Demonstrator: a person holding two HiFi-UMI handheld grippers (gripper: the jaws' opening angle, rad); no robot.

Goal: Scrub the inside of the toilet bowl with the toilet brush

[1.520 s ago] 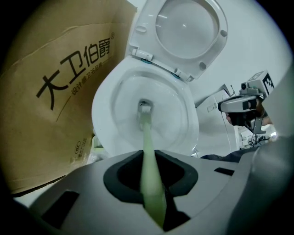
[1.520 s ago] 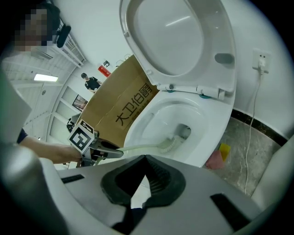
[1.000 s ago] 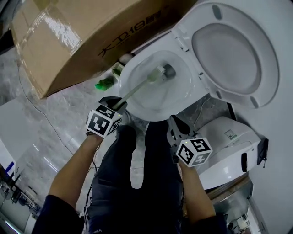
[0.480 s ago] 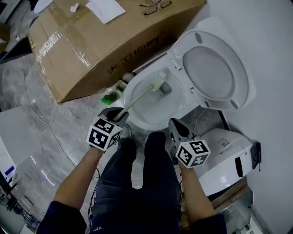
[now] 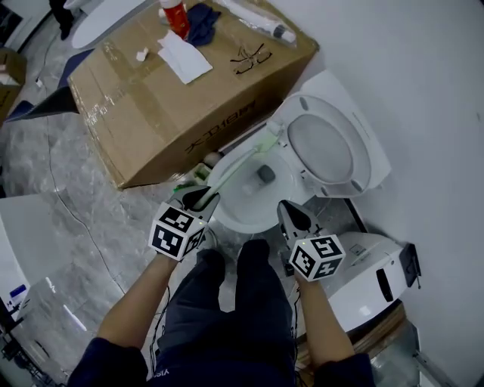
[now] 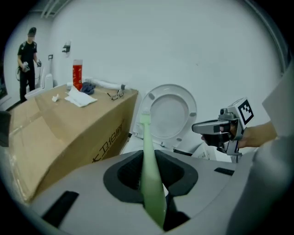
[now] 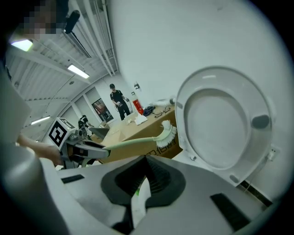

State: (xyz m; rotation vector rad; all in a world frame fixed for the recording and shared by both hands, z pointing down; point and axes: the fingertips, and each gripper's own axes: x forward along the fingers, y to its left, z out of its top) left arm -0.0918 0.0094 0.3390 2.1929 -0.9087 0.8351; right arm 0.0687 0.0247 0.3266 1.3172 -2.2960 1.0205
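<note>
Left gripper (image 5: 201, 198) is clamped on the handle of the toilet brush (image 6: 148, 156); its own view shows both jaws pressed against the pale green shaft. It sits at the front-left of the toilet bowl (image 5: 246, 204). The handle runs diagonally across the bowl's left side to the brush head (image 7: 166, 134). The head is up in the air at the bowl's rear-left rim, clear of the water and just beside the left edge of the raised lid (image 5: 321, 147), bristles pointing toward the lid. The lid stands open behind the bowl against the wall. Right gripper (image 5: 287, 209) hovers at the bowl's front-right rim, apart from the brush, jaws pulled together to a narrow slit. There's a white sliver with a green speck in that slit, which I can't identify from its view. It's probably just background seen through the gap, so I read the gripper as closed on nothing. A cardboard box (image 5: 151, 106) lies left of the bowl and almost touches it, with paper (image 5: 184, 57), glasses (image 5: 248, 57) and a red bottle (image 5: 174, 15) on top. A small green item (image 5: 187, 180) is on the floor at the bowl's left base. A second white fixture (image 5: 370, 280) sits right of the bowl. The operator's legs are directly in front of the bowl. Another person (image 6: 26, 59) stands well beyond the box.
</note>
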